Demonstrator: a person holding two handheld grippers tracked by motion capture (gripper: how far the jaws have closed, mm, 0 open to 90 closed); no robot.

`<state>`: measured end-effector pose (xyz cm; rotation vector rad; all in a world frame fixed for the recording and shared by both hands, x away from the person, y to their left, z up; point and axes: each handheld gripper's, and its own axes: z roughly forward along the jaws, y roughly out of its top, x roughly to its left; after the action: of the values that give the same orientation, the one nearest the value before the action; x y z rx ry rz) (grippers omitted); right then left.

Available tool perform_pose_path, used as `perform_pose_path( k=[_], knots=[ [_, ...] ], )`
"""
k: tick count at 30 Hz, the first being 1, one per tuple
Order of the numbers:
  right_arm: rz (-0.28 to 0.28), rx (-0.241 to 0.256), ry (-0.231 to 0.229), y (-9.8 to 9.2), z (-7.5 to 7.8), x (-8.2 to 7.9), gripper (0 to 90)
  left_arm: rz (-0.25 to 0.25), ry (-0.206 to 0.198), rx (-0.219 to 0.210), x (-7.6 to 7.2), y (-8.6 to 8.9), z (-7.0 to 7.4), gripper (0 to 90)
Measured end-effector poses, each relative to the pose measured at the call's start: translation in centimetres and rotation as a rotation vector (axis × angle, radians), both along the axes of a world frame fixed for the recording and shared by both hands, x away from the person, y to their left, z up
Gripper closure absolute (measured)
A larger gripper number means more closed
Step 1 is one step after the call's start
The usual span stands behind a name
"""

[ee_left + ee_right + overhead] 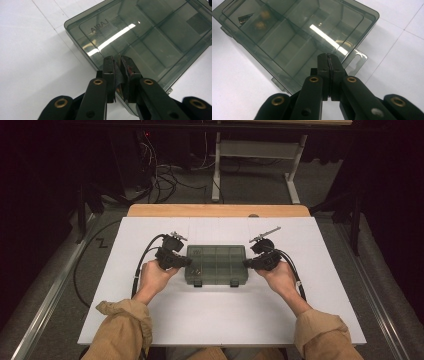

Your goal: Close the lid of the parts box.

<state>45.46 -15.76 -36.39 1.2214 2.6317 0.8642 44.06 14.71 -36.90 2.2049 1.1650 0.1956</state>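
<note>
Left tool (186, 262) nearly closed, right tool (248, 263) closed, at ends of organizer box (216, 265), long axis left-right.

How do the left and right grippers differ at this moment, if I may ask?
The left gripper shows a narrow gap between its jaws; the right gripper has its jaws pressed together. The left sits at the organiser box's left end, the right at its right end. Both are hand-held.

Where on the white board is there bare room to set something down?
The wide strip of white board between the smoky compartment box and the near edge, between the forearms, is bare, as is the band behind the box. It is crowded at the box's two ends, where the left gripper and right gripper sit.
</note>
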Motion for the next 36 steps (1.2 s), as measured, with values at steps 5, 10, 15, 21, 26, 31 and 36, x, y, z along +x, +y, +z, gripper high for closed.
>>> perform_pose_path(
  k=[5, 10, 15, 21, 26, 31, 36],
  knots=[
    [0.008, -0.008, -0.002, 0.0, -0.2, 0.0, 90.0, -0.008, -0.005, 0.021, -0.2, -0.2, -0.3, 82.0],
    [0.012, -0.017, -0.003, 0.1, -0.3, 0.0, 90.0, -0.011, -0.007, 0.016, -0.2, -0.3, -0.3, 81.4],
    [0.019, -0.015, -0.008, 0.2, -0.3, 0.0, 90.0, -0.02, -0.01, 0.021, -0.3, -0.4, -0.2, 77.8],
    [0.028, -0.007, -0.024, 0.2, -0.1, -0.1, 88.3, -0.021, -0.013, 0.016, -0.4, -0.3, -0.1, 67.3],
    [0.019, 0.001, -0.031, -0.1, 0.3, -0.4, 85.2, -0.007, -0.031, 0.028, -0.8, -0.1, 0.3, 56.2],
    [0.019, 0.013, -0.046, -0.3, 0.5, -0.7, 79.6, -0.001, -0.043, 0.023, -1.1, 0.1, 0.7, 48.1],
    [0.014, 0.033, -0.056, -0.5, 0.8, -1.0, 72.2, -0.005, -0.052, 0.014, -1.6, 0.5, 1.2, 41.5]
  ],
)
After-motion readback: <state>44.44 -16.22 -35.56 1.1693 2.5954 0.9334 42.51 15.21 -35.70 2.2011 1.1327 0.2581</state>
